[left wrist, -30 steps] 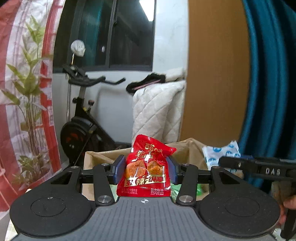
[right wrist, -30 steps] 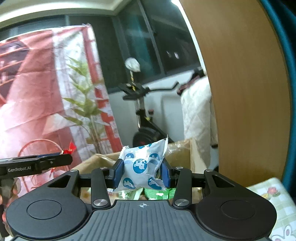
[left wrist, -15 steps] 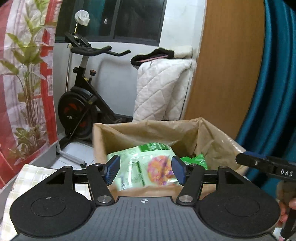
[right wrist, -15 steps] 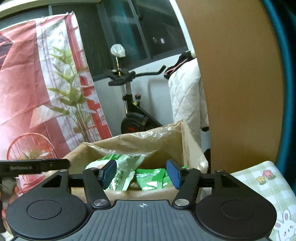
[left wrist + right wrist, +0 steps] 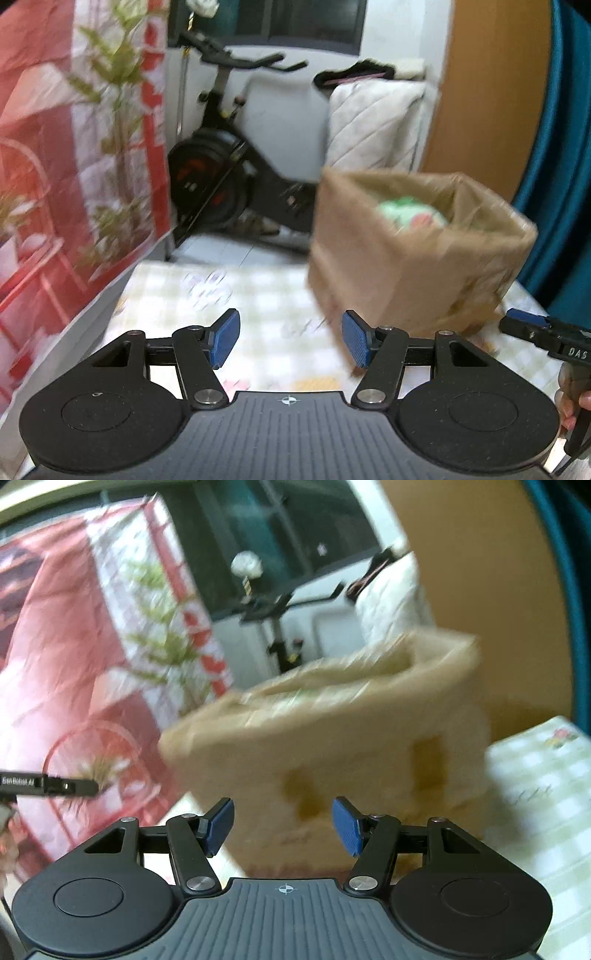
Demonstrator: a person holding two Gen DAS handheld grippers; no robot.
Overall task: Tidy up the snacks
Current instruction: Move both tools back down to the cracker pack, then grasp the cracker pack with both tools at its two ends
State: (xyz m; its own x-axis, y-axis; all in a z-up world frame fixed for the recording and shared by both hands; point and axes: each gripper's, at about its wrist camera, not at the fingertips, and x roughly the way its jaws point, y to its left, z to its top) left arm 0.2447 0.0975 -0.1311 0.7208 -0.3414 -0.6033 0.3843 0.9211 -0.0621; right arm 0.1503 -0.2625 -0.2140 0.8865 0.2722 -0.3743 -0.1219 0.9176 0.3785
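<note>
A brown cardboard box (image 5: pixel 417 266) stands on the checked tablecloth (image 5: pixel 236 295), blurred by motion. Green snack packets (image 5: pixel 410 214) lie inside it. My left gripper (image 5: pixel 290 339) is open and empty, to the left of the box's near corner and above the cloth. In the right wrist view the same box (image 5: pixel 332 746) fills the middle, with pale green packets (image 5: pixel 295 701) just visible over its rim. My right gripper (image 5: pixel 282 827) is open and empty in front of the box's side wall. The red pouch and the white-and-blue pouch are out of sight.
An exercise bike (image 5: pixel 221 177) and a quilted white cover (image 5: pixel 373 125) stand beyond the table. A red and white leaf-print curtain (image 5: pixel 74 147) hangs on the left, a teal curtain (image 5: pixel 561 184) on the right. A wooden panel (image 5: pixel 487 92) rises behind the box. A hand (image 5: pixel 572 398) holds the other gripper.
Both grippers let go of their pouches over the box, the left a red one, the right a white-and-blue one. They then pulled back and sank, so the box now sits farther off.
</note>
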